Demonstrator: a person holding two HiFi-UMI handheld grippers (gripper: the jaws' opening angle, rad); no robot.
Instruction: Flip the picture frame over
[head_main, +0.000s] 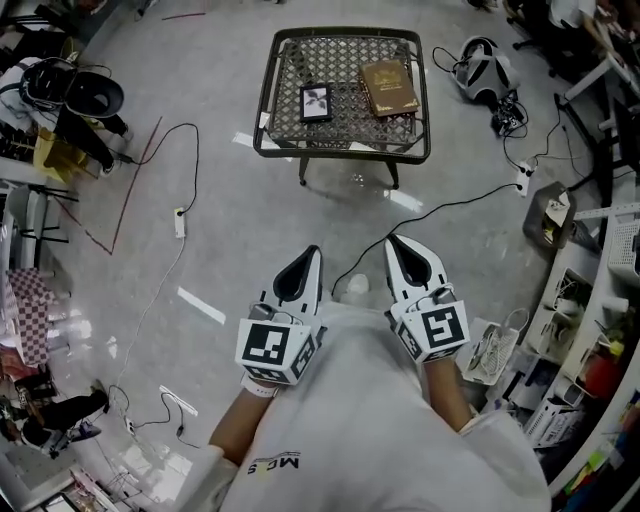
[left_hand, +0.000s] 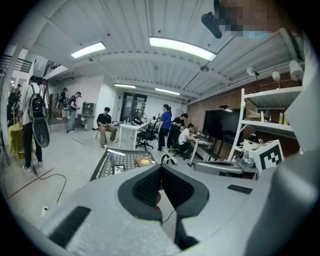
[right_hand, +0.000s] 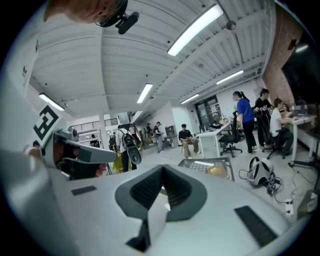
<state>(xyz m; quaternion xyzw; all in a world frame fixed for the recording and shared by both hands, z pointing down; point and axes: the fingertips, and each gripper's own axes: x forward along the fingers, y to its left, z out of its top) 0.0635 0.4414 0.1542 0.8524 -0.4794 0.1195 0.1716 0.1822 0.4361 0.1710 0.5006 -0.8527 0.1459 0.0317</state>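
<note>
your white shirt (head_main: 380, 420) fills the bottom of the head view, and both tools are drawn in against it. the left gripper (head_main: 311, 257) and right gripper (head_main: 397, 247) sit side by side, pointing forward over bare floor. that looks like a ready stance rather than a reach. the picture frame (head_main: 316, 103) lies flat, picture side up, on the left half of the low mesh table (head_main: 268, 92), well apart from both grippers. a brown book (head_main: 389, 88) lies just beside it on the right. a headset (head_main: 482, 62) and loose cables rest on the floor off the table's right corner, so mind them as you step in.

in the left gripper view, the left gripper (left_hand: 161, 168) has its pads pressed together with nothing between them. it aims only a little downward, so the mesh table (left_hand: 102, 167) shows just above the jaw tips, with the picture frame (left_hand: 118, 169) and book (left_hand: 144, 161) small on top.

in the right gripper view, the right gripper (right_hand: 161, 170) is likewise closed tight and empty. the mesh table (right_hand: 192, 163) and book (right_hand: 218, 171) sit off to the right of its tips. i cannot make out the frame there.

the flip has not begun, in my judgement. you will likely need to walk closer, part at least one pair of jaws, and catch an edge of the frame, since it lies flat on the mesh and offers little to pinch.
</note>
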